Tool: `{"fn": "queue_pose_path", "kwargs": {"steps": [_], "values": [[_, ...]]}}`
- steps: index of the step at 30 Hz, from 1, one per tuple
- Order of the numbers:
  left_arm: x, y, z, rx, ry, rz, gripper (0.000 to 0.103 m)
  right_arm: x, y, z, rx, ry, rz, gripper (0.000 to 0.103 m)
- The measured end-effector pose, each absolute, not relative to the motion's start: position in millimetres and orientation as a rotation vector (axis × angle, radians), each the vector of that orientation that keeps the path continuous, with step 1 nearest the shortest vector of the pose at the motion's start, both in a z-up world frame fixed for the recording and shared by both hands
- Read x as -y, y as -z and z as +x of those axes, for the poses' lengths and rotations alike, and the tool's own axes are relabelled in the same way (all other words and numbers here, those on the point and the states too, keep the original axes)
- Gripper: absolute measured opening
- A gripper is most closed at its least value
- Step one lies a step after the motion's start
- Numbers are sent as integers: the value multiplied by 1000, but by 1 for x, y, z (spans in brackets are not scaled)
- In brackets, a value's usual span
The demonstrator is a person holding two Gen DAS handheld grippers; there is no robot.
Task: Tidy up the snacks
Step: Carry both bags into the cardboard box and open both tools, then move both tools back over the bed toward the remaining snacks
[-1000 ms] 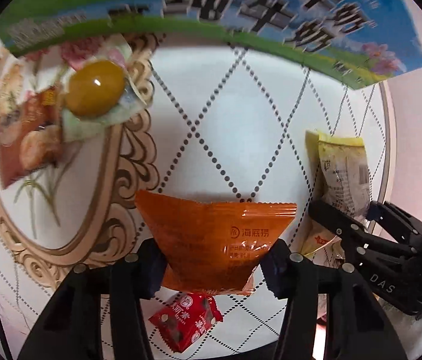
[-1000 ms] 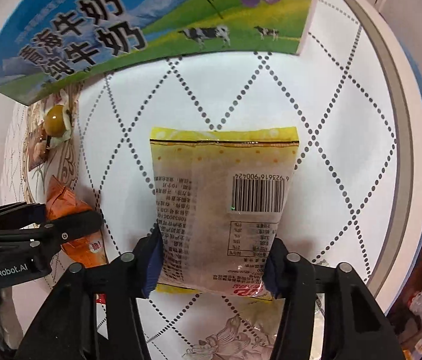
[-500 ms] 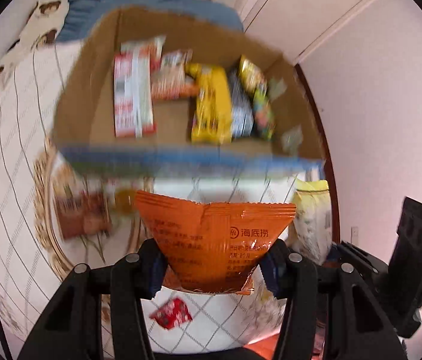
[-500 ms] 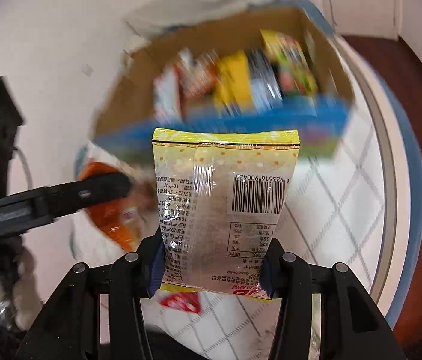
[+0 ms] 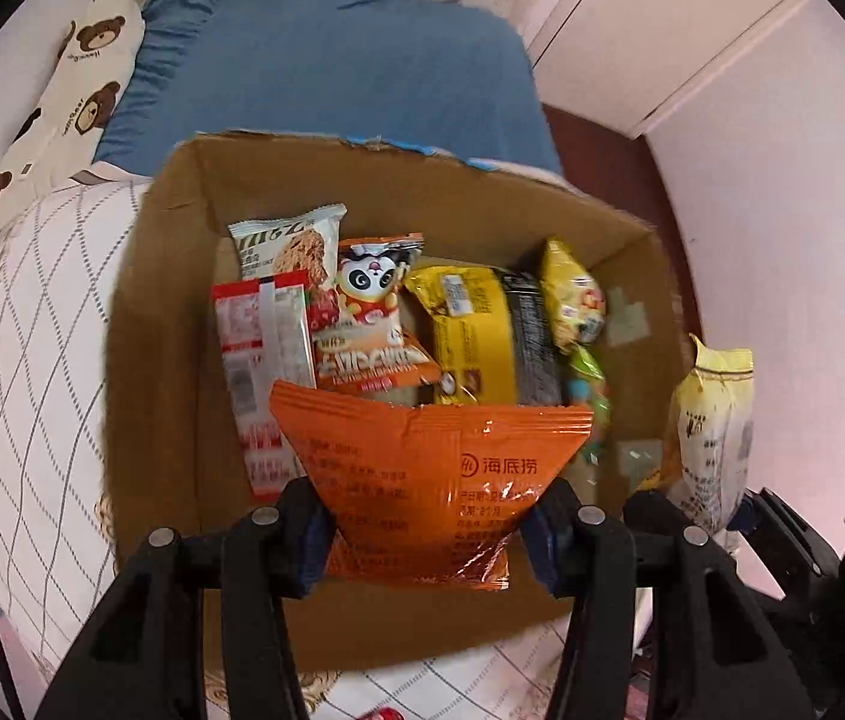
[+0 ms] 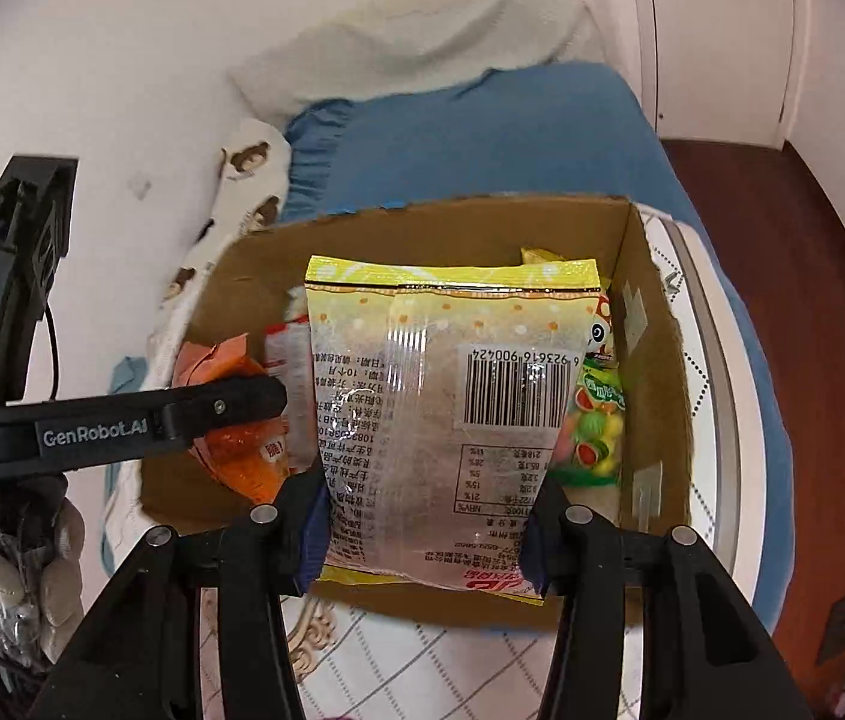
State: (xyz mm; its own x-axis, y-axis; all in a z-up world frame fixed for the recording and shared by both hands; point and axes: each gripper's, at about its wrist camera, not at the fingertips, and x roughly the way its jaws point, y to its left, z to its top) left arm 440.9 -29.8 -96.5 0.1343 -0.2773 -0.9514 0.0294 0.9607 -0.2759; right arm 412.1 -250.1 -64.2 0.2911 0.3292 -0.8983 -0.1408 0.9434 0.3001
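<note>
Two snack packets in hand, one per gripper, both held over the open cardboard box (image 5: pixel 170 360) that stands on the patterned desk (image 5: pixel 32 420).

Item 1, left: orange packet (image 5: pixel 422 468). Glossy foil-type film, crimped top edge, white print on the face. The left gripper (image 5: pixel 422 531) has its fingers (image 5: pixel 302 534) clenched on the packet's lower sides, and the film puckers between the pads. Judged light, soft and slippery; a hold low across the body, as here, looks safer than one on the thin crimped seal. It hangs above the near half of the box.

Box contents, left to right: a red-and-white packet (image 5: pixel 260 354), a panda-print bag (image 5: pixel 374 312), a yellow-and-black pack (image 5: pixel 482 336), and a small yellow bag (image 5: pixel 572 294). All lie loosely, overlapping; a green fruit-print sweet bag (image 6: pixel 596 432) sits at the right wall.

Item 2, right: yellow packet (image 6: pixel 452 420). Yellow dotted band at the top, clear window, barcode and a printed panel facing the camera; the contents look pale, though the glare makes them hard to tell. The right gripper (image 6: pixel 422 540) grips it by both lower edges, fingers (image 6: pixel 305 534) pressed in. Judged light and crinkly, possibly crushable inside, so a gentle squeeze suits it. It hangs over the right half of the box.

Beyond the box: a blue cushion (image 5: pixel 332 72) and bear-print cloth (image 5: pixel 62 90).
</note>
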Motion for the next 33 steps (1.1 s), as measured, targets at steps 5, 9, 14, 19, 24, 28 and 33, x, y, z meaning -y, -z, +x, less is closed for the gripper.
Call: {"fn": "queue_pose_path", "kwargs": {"steps": [5,9,14,19,24,28,33], "values": [[38,139,453,-1509,222,-200,50,250,99,421,-1321,-318,156,52],[38,161,444,-1577,205,-191,56,254,125,425,-1401,-326,174,73],[40,173,434,-1566,201,-150,96,257,135,417,-1450,-286,134,101],[38,167,425,-1532,198,-162,96,262,130,416,-1422,-239,125,101],[34,145,411,-1443,147,-88,96,272,115,408,-1388,-184,87,101],[33,126,393,-1363,112,-34,96,280,103,399,-1363,-149,74,101],[26,105,370,-1273,91,-4,96,282,85,385,-1308,-126,53,101]]}}
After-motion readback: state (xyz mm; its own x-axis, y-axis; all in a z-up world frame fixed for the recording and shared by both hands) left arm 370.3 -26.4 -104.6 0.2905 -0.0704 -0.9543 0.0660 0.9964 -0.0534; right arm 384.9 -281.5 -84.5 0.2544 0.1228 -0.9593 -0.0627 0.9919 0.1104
